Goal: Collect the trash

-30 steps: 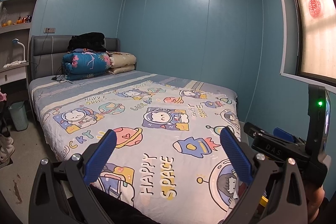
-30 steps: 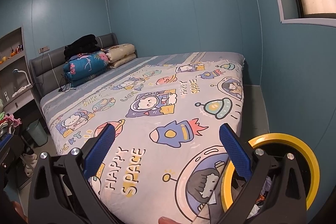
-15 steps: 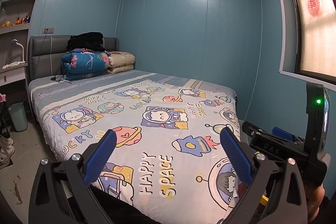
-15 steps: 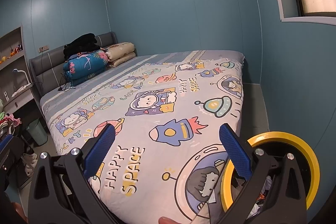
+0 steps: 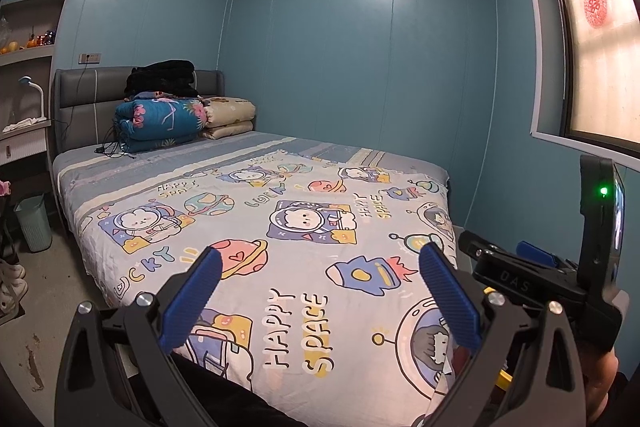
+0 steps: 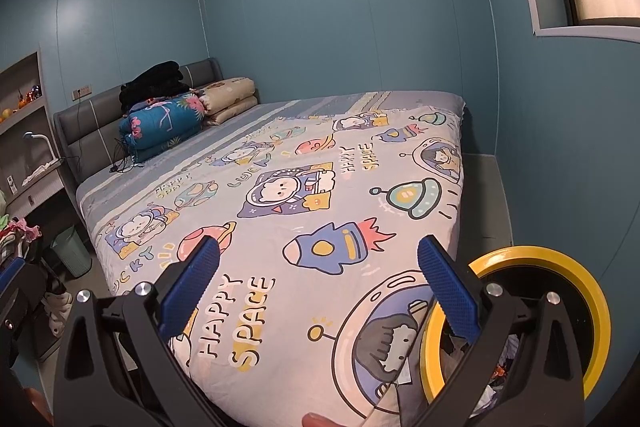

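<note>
Both tools are spread wide and hold nothing. The left gripper point(image 5: 320, 287) points out over the foot of the bed point(image 5: 280, 227); just to its right, the other tool's body shows with a green light lit. The right gripper point(image 6: 318, 279) aims over the same corner of the bed.

Nearest the right gripper, low and to its right, stands a yellow-rimmed bin point(image 6: 560, 263), beside the bed's corner. Scraps of mixed stuff lie inside it, seen under the right finger, so some trash seems to be in already; what it is cannot be told.

Ahead of both tools the printed sheet point(image 6: 300, 167) lies flat, with no loose litter on it that I can see. Farther off, at the head, sit folded quilts point(image 5: 160, 123) and a dark bundle on top, which look like bedding, not rubbish. Far to the left, by the floor, stands a pale green basket point(image 5: 34, 223), and clutter lies low at the left edge of the right view.

My judgement: no piece is in hand, and no next piece is singled out. Anything left probably lies on the floor to the left, outside clear view.
</note>
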`<state>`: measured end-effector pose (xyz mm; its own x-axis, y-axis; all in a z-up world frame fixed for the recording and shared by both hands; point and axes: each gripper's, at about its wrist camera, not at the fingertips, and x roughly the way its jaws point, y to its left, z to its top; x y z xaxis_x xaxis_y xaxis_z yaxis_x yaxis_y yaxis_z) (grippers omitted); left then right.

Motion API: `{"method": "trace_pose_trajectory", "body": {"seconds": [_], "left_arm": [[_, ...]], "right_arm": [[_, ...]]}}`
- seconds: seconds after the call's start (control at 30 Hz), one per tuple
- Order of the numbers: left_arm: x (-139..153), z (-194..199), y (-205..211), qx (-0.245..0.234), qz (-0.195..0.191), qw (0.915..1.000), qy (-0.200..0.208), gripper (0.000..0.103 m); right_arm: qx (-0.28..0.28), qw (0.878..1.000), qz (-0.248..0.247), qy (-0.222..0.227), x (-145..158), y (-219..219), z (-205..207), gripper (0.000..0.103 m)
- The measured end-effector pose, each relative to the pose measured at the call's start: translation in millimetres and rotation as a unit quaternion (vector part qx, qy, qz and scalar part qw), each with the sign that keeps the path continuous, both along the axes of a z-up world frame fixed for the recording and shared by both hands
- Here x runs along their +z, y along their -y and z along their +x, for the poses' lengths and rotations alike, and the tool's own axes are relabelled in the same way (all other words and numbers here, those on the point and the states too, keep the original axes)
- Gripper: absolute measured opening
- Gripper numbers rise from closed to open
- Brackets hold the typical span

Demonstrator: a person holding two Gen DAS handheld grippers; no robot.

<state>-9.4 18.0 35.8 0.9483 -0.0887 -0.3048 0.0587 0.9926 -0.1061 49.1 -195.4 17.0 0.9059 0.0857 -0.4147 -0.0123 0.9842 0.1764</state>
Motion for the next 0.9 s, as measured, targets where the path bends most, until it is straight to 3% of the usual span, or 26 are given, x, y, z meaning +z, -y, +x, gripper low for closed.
{"method": "trace_pose_trajectory", "body": {"seconds": [0.9], "left_arm": [[-2.6, 2.8, 0.4, -0.005, 0.001, 1.0000, -0.007, 0.095]], "right_arm": [[0.000, 1.000, 0.004, -0.010, -5.4, 3.0, 3.4, 0.095]]}}
